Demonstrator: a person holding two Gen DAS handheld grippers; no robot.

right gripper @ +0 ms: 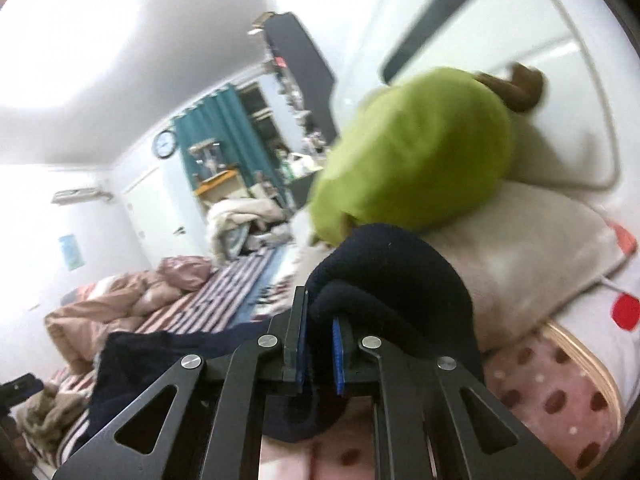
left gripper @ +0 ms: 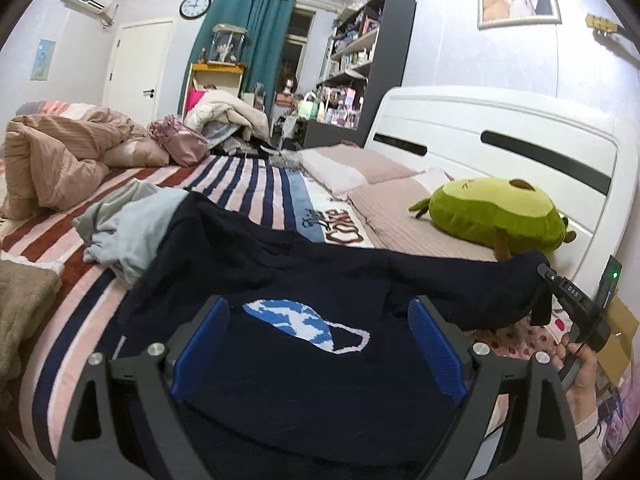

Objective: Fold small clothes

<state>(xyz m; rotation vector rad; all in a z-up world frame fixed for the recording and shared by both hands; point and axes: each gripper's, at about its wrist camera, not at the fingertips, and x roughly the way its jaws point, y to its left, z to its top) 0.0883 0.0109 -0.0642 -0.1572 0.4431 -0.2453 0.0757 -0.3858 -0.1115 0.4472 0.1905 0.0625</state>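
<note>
Bedroom w/ a striped bed [left gripper: 256, 184], white headboard [left gripper: 500, 128], green plush [left gripper: 496, 216] by the pillows and a grey-blue clothes heap [left gripper: 128, 224] further back. The task item, a navy sweater [left gripper: 288, 264] w/ a blue planet motif, lies spread across the bed right under the left hand-held gripper [left gripper: 320, 332], whose blue pads are spread wide, hovering over the chest, gripping nothing. The right hand-held gripper [right gripper: 320, 344] is pinching a bunched bit of the navy knit, prob. the sleeve end, lifted off the bed near the plush. Judging by this, the step is folding that sleeve in across the body. To do it well: keep the pinch firm, carry the sleeve low and flat over the motif, let the left one press the body down so the knit doesn't drag, lay the cuff in w/o twisting, and steer clear of the plush
</note>
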